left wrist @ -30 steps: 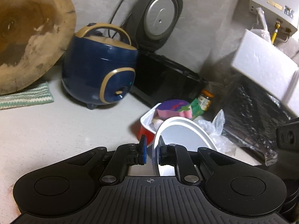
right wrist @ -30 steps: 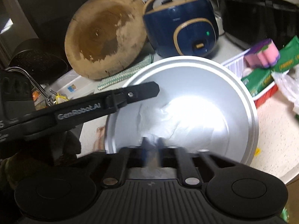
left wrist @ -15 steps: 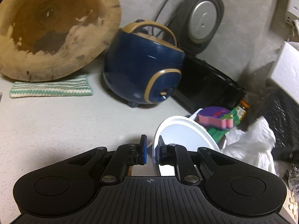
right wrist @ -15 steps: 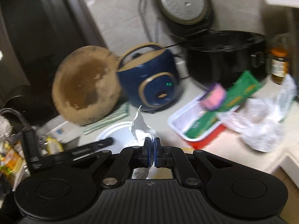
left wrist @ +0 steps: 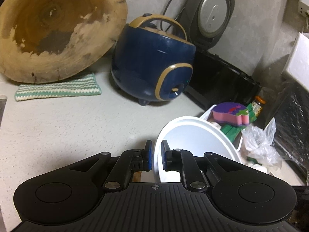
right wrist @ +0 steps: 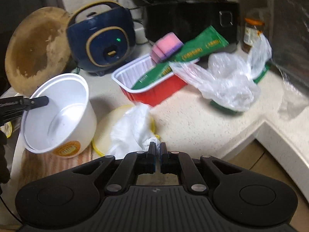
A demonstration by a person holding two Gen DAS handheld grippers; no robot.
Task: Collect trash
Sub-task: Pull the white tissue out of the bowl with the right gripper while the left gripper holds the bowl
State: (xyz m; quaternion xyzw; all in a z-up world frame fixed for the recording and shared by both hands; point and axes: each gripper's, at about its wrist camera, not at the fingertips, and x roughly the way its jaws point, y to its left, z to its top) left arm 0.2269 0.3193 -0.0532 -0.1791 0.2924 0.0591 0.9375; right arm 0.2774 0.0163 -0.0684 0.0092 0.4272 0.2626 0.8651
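My left gripper [left wrist: 155, 158] is shut on the rim of a white disposable bowl [left wrist: 195, 145] and holds it tilted above the counter. The bowl also shows at the left of the right wrist view [right wrist: 58, 112], with one left finger [right wrist: 34, 101] on its rim. My right gripper [right wrist: 158, 157] is shut on a crumpled white tissue [right wrist: 131, 129], held over a yellow-rimmed lid [right wrist: 105, 133] beside the bowl. A red and white food tray [right wrist: 152, 90] holds green wrappers [right wrist: 200, 46] and a pink sponge [right wrist: 166, 47].
A blue rice cooker [left wrist: 154, 65], a black cooker [left wrist: 222, 81] with its lid up and a round wooden board [left wrist: 56, 29] stand at the back. Clear plastic bags [right wrist: 227, 77] and a jar [right wrist: 252, 35] lie right. The counter edge [right wrist: 256, 127] drops off at the lower right.
My right gripper has pulled the tissue out of the bowl and moved it down to the right, over the lid. The left gripper still holds the bowl, shifted slightly.
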